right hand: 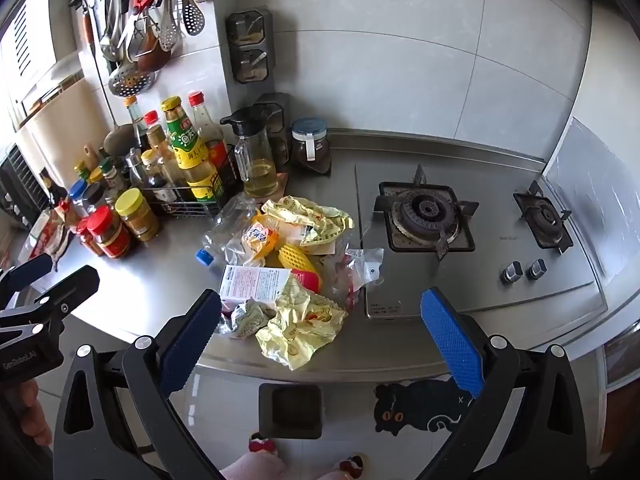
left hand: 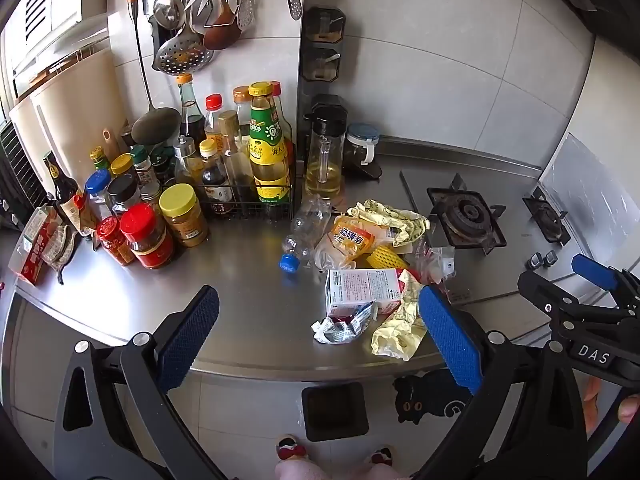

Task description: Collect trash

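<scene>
From the left wrist camera I see my left gripper (left hand: 318,336) tilted down over the counter's (left hand: 248,248) front edge, its blue pads spread as wide as they go and holding nothing. The trash sits ahead and a little right of it: a carton (left hand: 362,290) lying flat, a foil wrapper (left hand: 340,326) and a yellow wrapper (left hand: 400,330) just beside the right pad, a clear bottle (left hand: 304,236) with a blue cap further back. The right gripper (left hand: 592,280) shows at the right edge, clear of the pile. A black bin (left hand: 334,410) stands on the floor below.

From the right wrist camera my right gripper (right hand: 320,338) is pitched down the same way, jaws fully apart and empty. The yellow wrapper (right hand: 302,330) lies between the pads' lines of sight at the counter (right hand: 132,292) edge, the carton (right hand: 256,284) behind it, not touched. The bin (right hand: 290,410) is directly below. The left gripper (right hand: 44,280) is at the left edge.
</scene>
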